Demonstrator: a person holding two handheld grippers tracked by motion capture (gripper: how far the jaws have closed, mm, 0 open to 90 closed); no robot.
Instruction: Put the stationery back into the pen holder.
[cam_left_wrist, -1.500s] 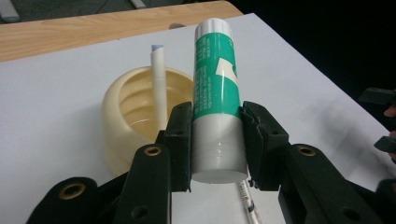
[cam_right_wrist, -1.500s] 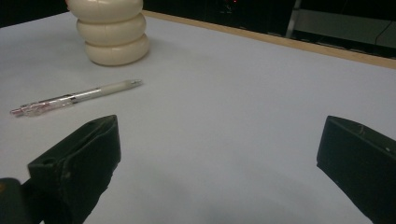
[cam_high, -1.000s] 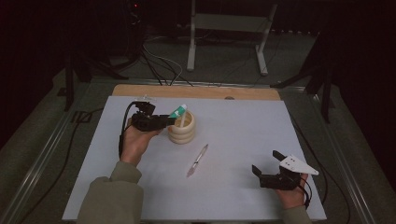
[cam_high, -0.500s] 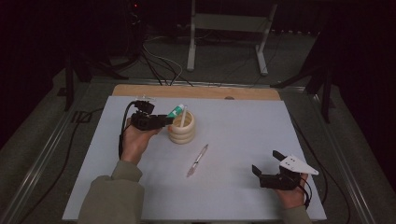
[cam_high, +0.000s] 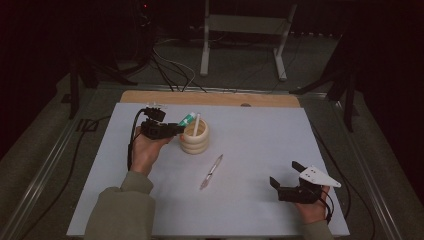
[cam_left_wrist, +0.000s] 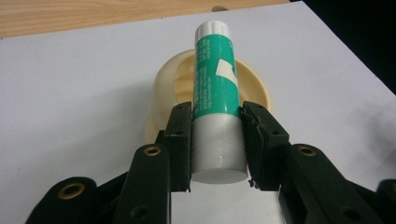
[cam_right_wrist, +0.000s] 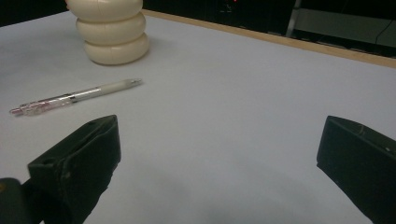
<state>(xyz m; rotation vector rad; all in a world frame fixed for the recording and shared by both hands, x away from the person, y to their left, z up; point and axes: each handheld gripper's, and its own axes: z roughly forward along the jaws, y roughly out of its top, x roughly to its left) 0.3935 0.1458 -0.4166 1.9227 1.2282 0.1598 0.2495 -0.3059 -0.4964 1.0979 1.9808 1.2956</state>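
Left gripper (cam_high: 172, 131), near the sheet's (cam_high: 260, 130) far-left corner: its jaws are closed partway on a glue stick (cam_left_wrist: 215, 93), gripping the white lower end, with the green-labelled body and white cap tilted out over the mouth of a cream ribbed cup (cam_high: 194, 137). The left gripper view shows the pads pressing both sides of the stick and the cup's hollow directly beyond it; the high view adds a thin white stick (cam_high: 196, 121) standing in the cup and the hand (cam_high: 145, 152) under the gripper. Centre of the sheet: a pen (cam_high: 211, 171) lies flat, well apart from the cup, pointing from near-left to far-right; the right gripper view shows its clear barrel with pink marks and the cup's three stacked rings. Right gripper (cam_high: 289, 181), near the sheet's near-right corner: jaws wide apart, nothing between them, resting low over bare sheet. Open room: the whole right half of the sheet and its far edge, where a wooden strip (cam_high: 210, 97) shows; the near-left corner is crossed by the sleeve (cam_high: 122, 212).
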